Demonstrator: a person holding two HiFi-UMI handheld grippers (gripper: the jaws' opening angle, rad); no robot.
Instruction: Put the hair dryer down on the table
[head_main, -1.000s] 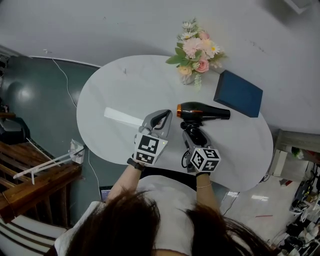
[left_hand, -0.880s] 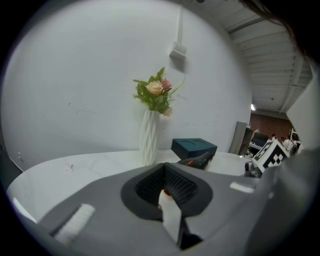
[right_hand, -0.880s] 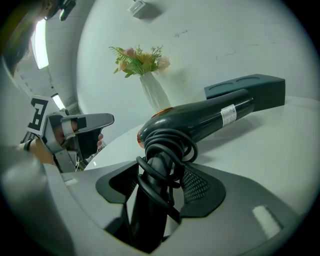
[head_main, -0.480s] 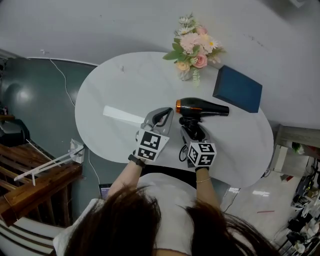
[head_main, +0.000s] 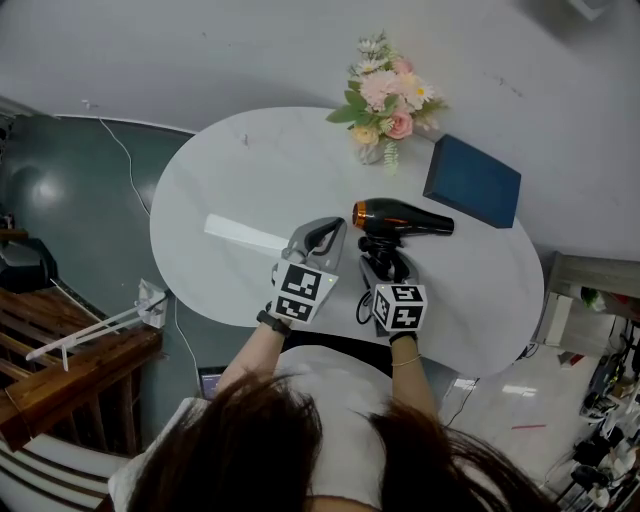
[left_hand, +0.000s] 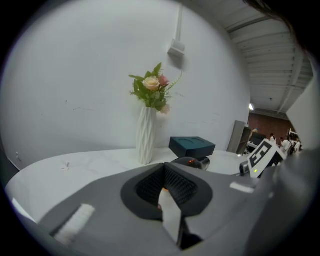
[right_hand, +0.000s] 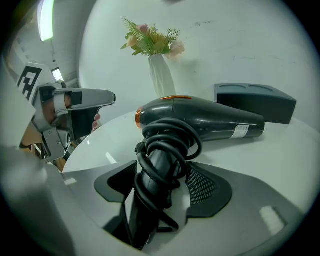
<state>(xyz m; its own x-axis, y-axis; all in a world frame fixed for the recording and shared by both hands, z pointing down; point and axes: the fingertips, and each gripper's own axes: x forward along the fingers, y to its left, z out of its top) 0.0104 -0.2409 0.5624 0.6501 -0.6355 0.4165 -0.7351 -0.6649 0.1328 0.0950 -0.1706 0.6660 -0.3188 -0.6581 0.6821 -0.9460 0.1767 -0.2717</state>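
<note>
While the hair dryer lies on its side on the white oval table, near the blue box, its handle, wrapped in black cord, sits between the jaws of the right gripper. Those jaws have just been opening: the pads are spread, a gap shows beside the handle, no squeeze. Left gripper hovers just beside it over the table, fingers pressed together, nothing between them. Vase of flowers at far edge, behind the dryer. White strip lies left of the left gripper.
</note>
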